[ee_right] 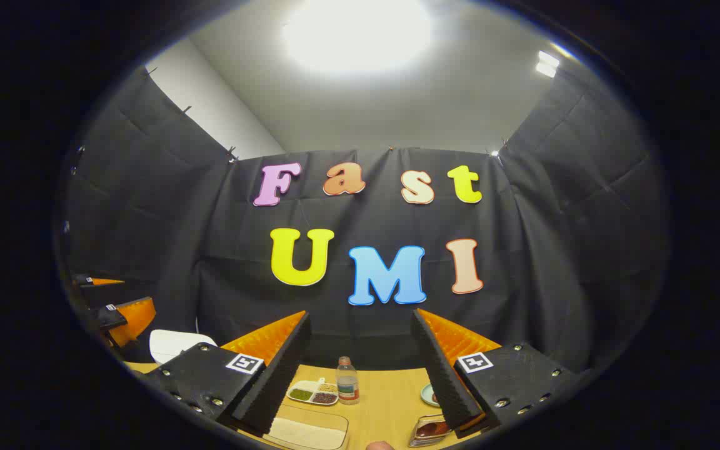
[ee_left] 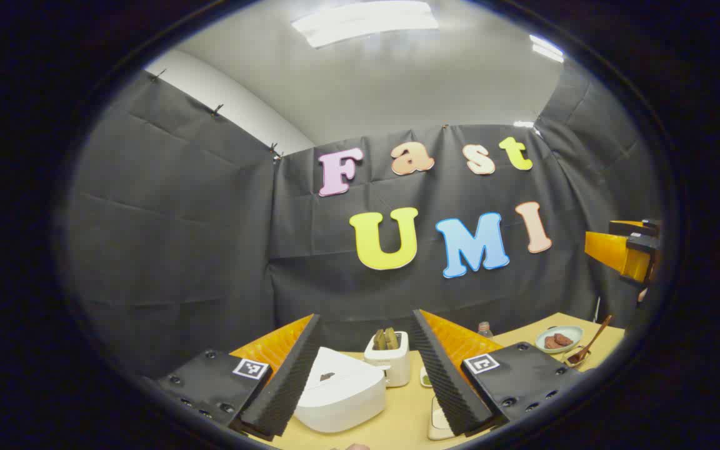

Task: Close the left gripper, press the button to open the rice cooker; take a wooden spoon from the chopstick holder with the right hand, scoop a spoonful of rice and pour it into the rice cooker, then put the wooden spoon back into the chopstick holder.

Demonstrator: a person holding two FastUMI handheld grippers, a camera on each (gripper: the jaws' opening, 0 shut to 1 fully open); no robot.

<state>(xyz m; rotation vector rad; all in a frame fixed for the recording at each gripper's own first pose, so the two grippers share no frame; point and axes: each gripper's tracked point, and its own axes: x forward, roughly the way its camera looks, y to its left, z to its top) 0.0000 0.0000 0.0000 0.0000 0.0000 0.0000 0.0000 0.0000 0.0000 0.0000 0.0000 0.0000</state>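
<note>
Between my left gripper's [ee_left: 366, 369] wide-open fingers, white rice cooker [ee_left: 341, 394] lid down on the table [ee_left: 397, 419], wooden spoon [ee_left: 588, 345] far right, my right gripper [ee_right: 360, 369] open too, above a rice tray [ee_right: 307, 431].

Your left tongs [ee_left: 366, 369] stand open above the counter [ee_left: 407, 412], framing the closed white rice cooker [ee_left: 341, 394] and the chopstick holder [ee_left: 388, 359] behind it.

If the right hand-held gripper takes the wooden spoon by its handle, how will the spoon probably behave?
The wooden spoon looks stiff and thin, so it should not bend and is probably light. Its long handle leans up out of the holder, so it may swing or tilt when gripped. The narrow handle could perhaps turn between the fingers.
</note>
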